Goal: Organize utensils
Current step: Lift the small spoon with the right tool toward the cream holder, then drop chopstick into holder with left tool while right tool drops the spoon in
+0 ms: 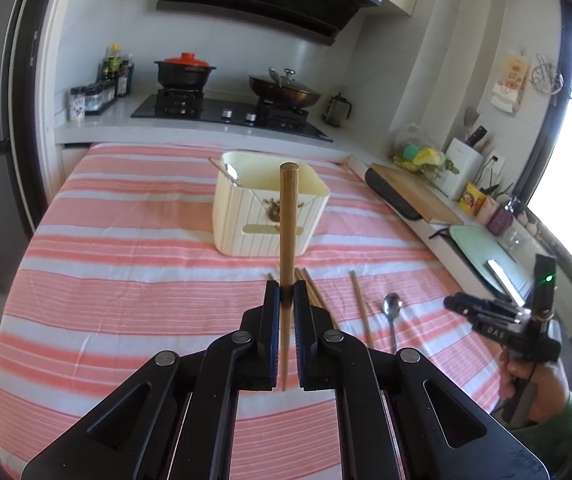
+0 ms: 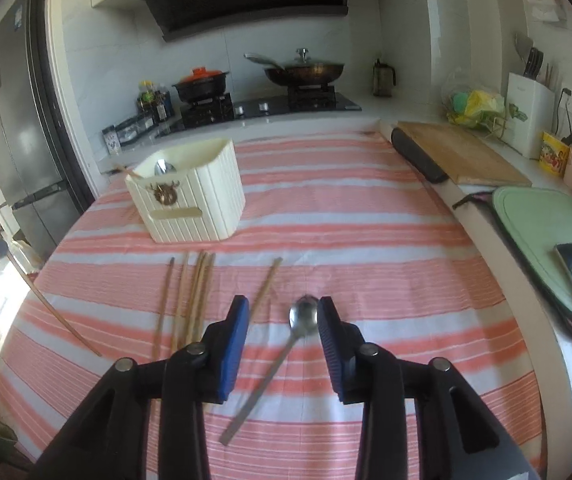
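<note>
My left claw [image 1: 284, 294] is clamped on one chopstick [image 1: 288, 216], just short of the cream holder [image 1: 245, 216] on the far bench. My right claw [image 2: 282, 312] hangs part-open around the spoon [image 2: 304, 314], not gripping. Next: drop the chopstick into the holder.

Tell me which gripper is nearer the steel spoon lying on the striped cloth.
Right. The right gripper hangs open right over the steel spoon, which lies between its fingers; the left gripper, shut on a wooden chopstick, sits off to the spoon's left.
</note>
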